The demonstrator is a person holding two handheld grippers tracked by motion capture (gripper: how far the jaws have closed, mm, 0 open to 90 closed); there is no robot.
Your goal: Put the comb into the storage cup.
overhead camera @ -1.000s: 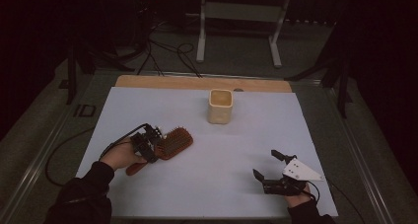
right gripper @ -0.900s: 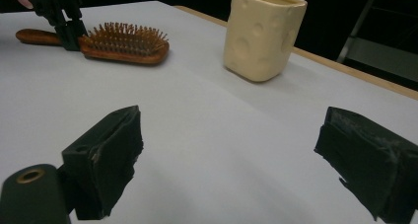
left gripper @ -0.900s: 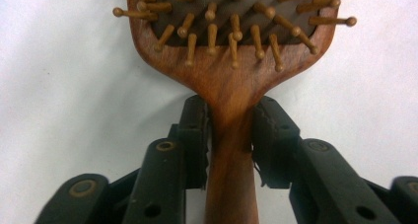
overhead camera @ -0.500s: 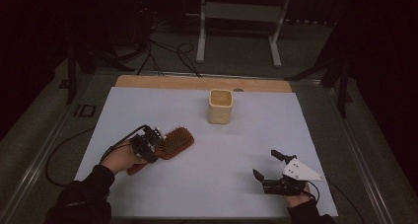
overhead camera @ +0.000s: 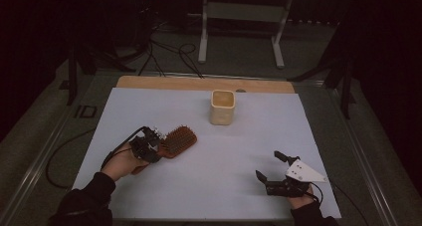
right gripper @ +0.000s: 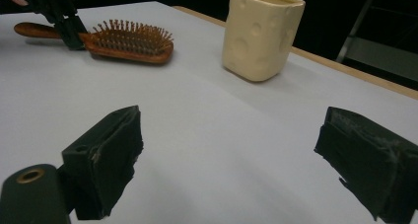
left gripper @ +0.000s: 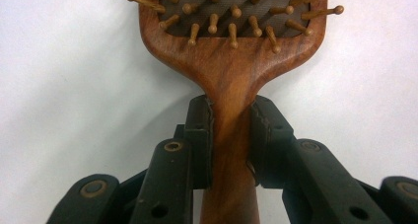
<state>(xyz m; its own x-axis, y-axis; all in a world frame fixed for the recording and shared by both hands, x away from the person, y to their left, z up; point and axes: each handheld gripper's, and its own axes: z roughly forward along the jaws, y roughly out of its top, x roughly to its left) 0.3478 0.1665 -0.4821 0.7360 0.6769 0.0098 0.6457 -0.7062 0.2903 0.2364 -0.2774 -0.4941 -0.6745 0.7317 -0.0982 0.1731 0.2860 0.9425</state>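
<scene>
A wooden paddle hairbrush (overhead camera: 179, 140) lies bristles up on the white table cover, left of centre. My left gripper (overhead camera: 160, 147) is shut on its handle, just behind the head; its jaws have just been closing on it. In the left gripper view both pads press the sides of the hairbrush (left gripper: 231, 71) neck, with the left gripper (left gripper: 230, 115) low over the sheet. My right gripper (overhead camera: 267, 165) rests near the front right edge, open, with nothing between its jaws. The right gripper (right gripper: 231, 140) faces the hairbrush (right gripper: 128, 41) and the far left gripper (right gripper: 66, 24).
A cream square cup (overhead camera: 222, 106) stands upright behind the centre, also the cup (right gripper: 261, 34) in the right gripper view. A wooden strip (overhead camera: 199, 82) runs along the table's far edge. Cables and a metal stand leg lie on the floor beyond.
</scene>
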